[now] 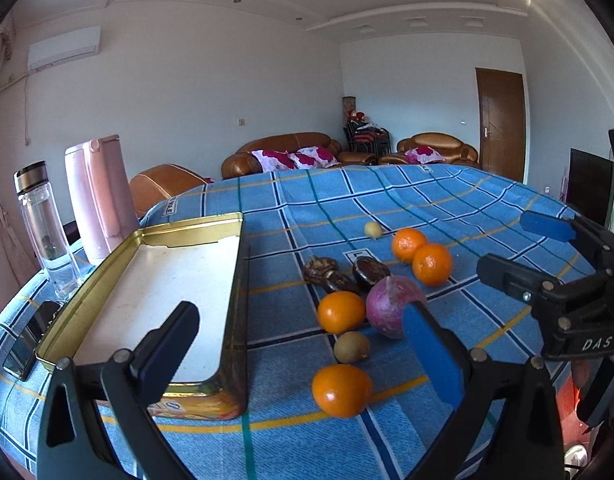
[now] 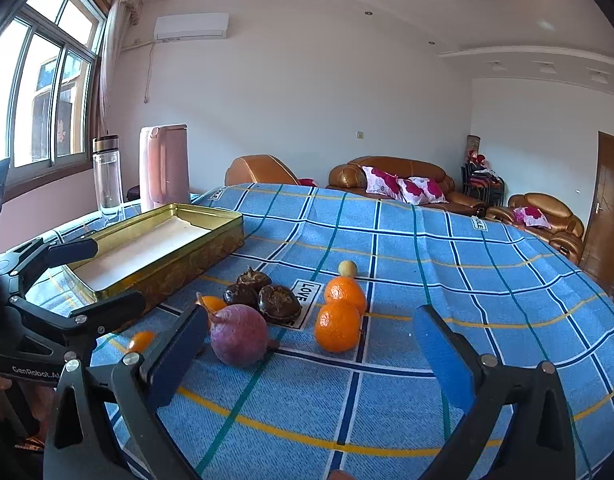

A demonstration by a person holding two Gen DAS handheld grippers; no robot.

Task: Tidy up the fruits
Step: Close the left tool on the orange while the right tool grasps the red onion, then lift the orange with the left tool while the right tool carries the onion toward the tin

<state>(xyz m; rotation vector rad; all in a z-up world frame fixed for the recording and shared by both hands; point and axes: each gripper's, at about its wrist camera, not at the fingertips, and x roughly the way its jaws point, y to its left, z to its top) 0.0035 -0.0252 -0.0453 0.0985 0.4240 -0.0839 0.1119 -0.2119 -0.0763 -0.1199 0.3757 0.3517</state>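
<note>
Living room, daylight from the window (image 2: 47,92) at 10 o'clock in the right wrist view, leather sofas (image 2: 391,180) behind. Counter (image 2: 427,240) carries a blue plaid cloth, domed by the lens, so edges are hard for us to judge.

Left gripper (image 1: 303,356): fingers spread wide, holding nothing, hovering low over the near fruit. Right gripper (image 2: 311,356): fingers likewise apart and empty, purple round fruit (image 2: 239,334) just inside the left finger.

From the left fingers outward: nearest orange (image 1: 341,390) at 6 o'clock of the pile, kiwi (image 1: 351,346) just beyond it, another orange (image 1: 341,312) touching or nearly touching the purple fruit, three dark wrinkled fruits (image 1: 339,274) behind, an orange pair (image 1: 421,256) at 1 o'clock, a small pale fruit (image 1: 373,229) farthest out. Gold tin tray (image 1: 231,280) sits at 9 o'clock of the pile, nothing in it.

Risks, as we judge them:
- Round fruit on cloth rolls; a finger nudge on approach could send one toward the near edge.
- Fruit is packed tight, so closing on one may shove its neighbour.
- Both grippers work the same cluster; collision likely if we go in together.
- Tray wall is raised; a low carry could clip the rim.
- Glass bottle (image 1: 43,224) and pink jug (image 1: 97,196) stand just behind the tray; overshoot could knock them.
</note>
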